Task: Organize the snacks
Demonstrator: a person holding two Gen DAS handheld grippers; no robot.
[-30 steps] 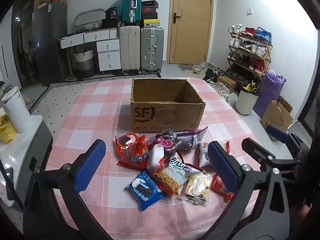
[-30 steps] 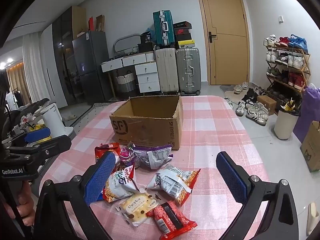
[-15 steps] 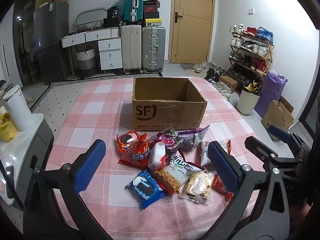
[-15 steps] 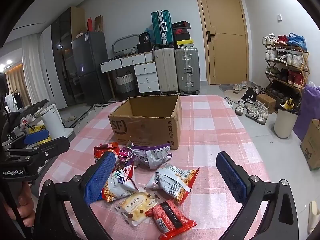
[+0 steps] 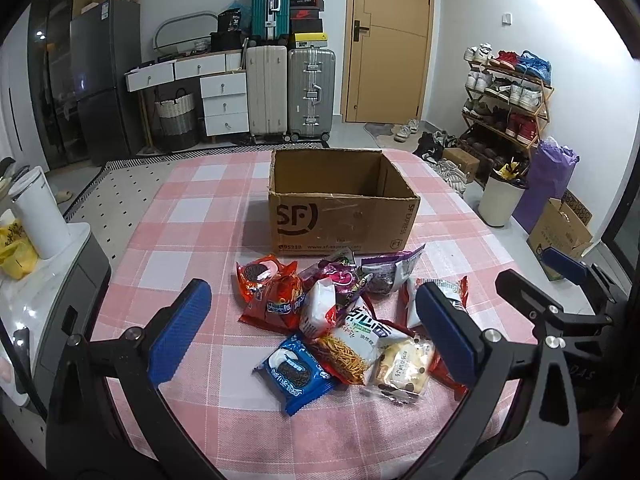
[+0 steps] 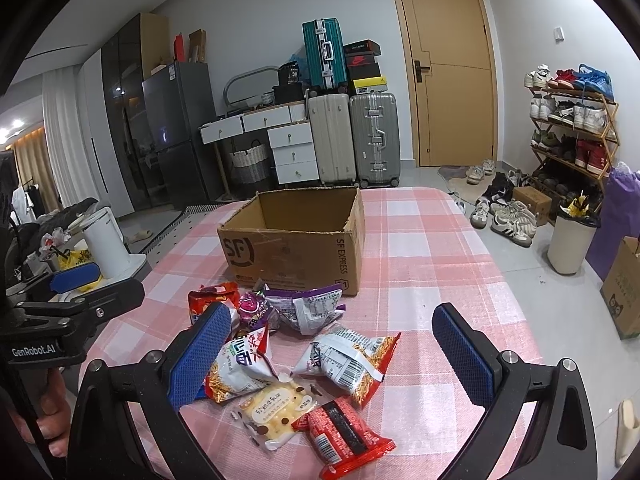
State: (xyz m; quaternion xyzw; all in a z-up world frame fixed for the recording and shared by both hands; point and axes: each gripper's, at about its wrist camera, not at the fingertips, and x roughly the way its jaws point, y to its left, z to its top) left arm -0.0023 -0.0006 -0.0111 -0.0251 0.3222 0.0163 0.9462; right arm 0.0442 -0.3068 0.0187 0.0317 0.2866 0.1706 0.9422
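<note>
Left wrist view shows the left gripper [image 5: 312, 334] spread wide with nothing between its blue pads, hovering above the near end of the pink checked desk [image 5: 188, 216]. Under it lies a loose heap of snack packets: a blue cookie pack [image 5: 294, 372] nearest, a red cookie bag [image 5: 268, 292] to the left, a cream biscuit pack [image 5: 402, 366] to the right, and a purple bag [image 5: 390, 272] at the far side. Just beyond the heap stands an open cardboard box [image 5: 340, 220], its inside bare as far as can be seen. In the right wrist view the right gripper [image 6: 332, 354] is likewise wide open and holds nothing, poised over the heap's right edge, where a red wafer pack [image 6: 344, 436] lies nearest and a white and orange noodle bag [image 6: 348, 364] sits just past it. The 2 grippers are well apart.
</note>
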